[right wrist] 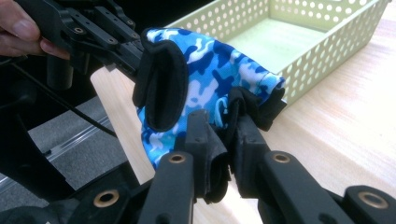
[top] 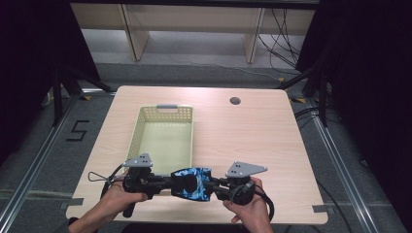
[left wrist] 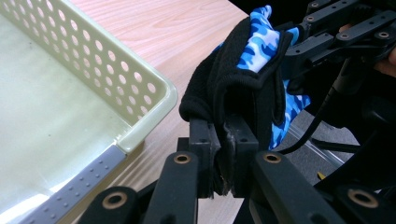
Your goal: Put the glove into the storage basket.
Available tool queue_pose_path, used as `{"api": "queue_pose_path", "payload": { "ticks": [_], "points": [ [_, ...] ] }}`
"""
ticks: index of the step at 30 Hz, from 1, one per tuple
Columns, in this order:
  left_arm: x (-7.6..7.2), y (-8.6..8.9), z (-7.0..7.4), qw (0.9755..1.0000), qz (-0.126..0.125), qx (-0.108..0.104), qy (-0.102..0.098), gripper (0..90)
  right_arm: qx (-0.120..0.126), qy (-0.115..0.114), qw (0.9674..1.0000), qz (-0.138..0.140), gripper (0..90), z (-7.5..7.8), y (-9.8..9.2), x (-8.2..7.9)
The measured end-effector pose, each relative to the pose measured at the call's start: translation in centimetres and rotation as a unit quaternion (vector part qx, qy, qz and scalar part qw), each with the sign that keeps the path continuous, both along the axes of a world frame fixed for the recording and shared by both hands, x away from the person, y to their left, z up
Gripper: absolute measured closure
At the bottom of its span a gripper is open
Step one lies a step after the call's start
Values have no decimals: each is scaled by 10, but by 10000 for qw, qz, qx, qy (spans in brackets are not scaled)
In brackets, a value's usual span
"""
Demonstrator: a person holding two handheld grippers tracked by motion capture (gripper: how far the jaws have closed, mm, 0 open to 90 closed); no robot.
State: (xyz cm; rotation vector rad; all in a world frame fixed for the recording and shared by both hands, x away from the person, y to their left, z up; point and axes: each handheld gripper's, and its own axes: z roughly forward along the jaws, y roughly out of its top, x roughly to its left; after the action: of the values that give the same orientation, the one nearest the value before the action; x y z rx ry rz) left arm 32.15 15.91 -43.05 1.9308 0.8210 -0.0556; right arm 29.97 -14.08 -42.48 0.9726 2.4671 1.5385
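A blue camouflage cloth item with black trim (top: 193,183) hangs stretched between my two grippers just above the table's near edge. My left gripper (top: 167,182) is shut on its black edge at the left, and in the left gripper view the jaws (left wrist: 223,135) pinch that black fabric (left wrist: 247,88). My right gripper (top: 215,186) is shut on the other end; the right gripper view has black fabric bunched between its jaws (right wrist: 224,135) and the blue camouflage cloth (right wrist: 215,74) beyond them. A pale green perforated basket (top: 141,127) lies empty just behind the cloth.
The basket has grey handles (top: 167,106) at its ends; its near corner (left wrist: 154,107) lies close to the left gripper. A round cable hole (top: 235,101) marks the table's far right. The wooden table top (top: 252,141) stretches out to the right of the basket.
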Motion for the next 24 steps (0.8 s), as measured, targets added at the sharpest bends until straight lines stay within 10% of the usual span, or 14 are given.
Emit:
{"api": "queue_pose_path", "payload": {
  "ticks": [24],
  "points": [
    [21, 34, 17, 9994, 339, 46, -83, 830, -77, -90, 9995, 278, 797, 23, 33, 33]
  ]
}}
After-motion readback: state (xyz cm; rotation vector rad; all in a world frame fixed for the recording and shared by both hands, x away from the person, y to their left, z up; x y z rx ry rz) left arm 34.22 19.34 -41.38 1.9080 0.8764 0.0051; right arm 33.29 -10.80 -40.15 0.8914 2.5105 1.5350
